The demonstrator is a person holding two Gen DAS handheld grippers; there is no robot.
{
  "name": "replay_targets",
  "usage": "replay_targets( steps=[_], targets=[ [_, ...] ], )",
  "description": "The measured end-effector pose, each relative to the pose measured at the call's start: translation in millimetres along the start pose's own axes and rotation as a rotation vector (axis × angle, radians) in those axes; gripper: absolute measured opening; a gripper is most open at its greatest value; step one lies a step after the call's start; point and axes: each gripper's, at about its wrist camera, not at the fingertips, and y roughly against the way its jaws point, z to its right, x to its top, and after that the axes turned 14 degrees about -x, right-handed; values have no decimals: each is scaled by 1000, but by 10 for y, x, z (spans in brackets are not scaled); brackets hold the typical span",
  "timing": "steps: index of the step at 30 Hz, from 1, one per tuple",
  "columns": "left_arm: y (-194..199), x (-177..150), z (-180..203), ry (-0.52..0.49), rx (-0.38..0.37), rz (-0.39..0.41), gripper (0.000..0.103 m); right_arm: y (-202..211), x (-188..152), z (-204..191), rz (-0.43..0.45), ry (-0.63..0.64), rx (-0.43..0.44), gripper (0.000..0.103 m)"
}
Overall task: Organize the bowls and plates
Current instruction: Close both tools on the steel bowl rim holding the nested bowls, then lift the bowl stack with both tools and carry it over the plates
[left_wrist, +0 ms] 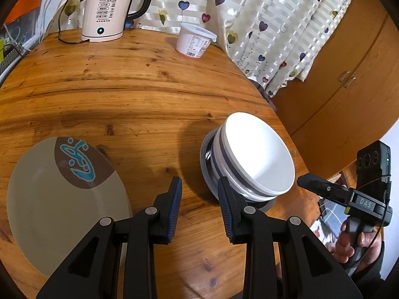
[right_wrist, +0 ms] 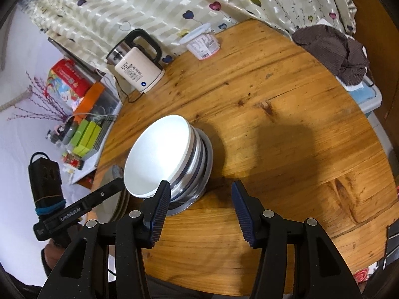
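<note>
Table: a round wooden top (left_wrist: 129, 94), knotty and glossy, with everything on show resting on it.

Bowl stack: here's the centrepiece, white bowls (left_wrist: 251, 154) nested one in another, dark bands around their sides, sitting near the table's right edge in the left wrist view. The top bowl's inside is bright and bare. The stack appears to sit on a grey dish, though only its rim peeks out (hard to say more).

Plate: a beige plate (left_wrist: 62, 199) with a brown patch and a turquoise motif lies flat on the wood, well apart from the bowls, at the left of the left wrist view.

Left gripper: the left gripper (left_wrist: 199, 206) has its fingers spread, nothing between the blue pads, only bare wood in the gap. Its right-hand finger sits just in front of the stack's base; contact cannot be told.

Right gripper: the right gripper (right_wrist: 200, 211) hangs over the table with its jaws apart, wider than the other pair, empty between. Its left finger overlaps the lower edge of the stack in its own view (touching or not, I can't say).

Hand: fingers (left_wrist: 349, 241) wrapped on the right tool's handle.

Back of table: a cream electric kettle (left_wrist: 104, 12), and a lidded white tub (left_wrist: 194, 39) near the heart-print curtain (left_wrist: 274, 25).
</note>
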Motion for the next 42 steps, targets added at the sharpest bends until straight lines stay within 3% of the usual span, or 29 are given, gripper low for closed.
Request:
replay_targets(
  steps=[4,9,17,33,42],
  targets=[
    [-28,24,-20,10,-23,-6,31,-27,12,-6,-8,-1,10,44],
    [-60,45,-61,37,-47,-16,31,-80,13,-6,-27,-3,17,30],
    [-125,62,-155,82,-75,-40,31,-187,12,72,-60,-42,37,22],
    [-273,91,-283,127,-126,-88,31,-377,46,172,-116,-79,110,18],
    [-323,107,-346,147,-191,-104,21,-435,66,290,-137,-110,189,13]
  ],
)
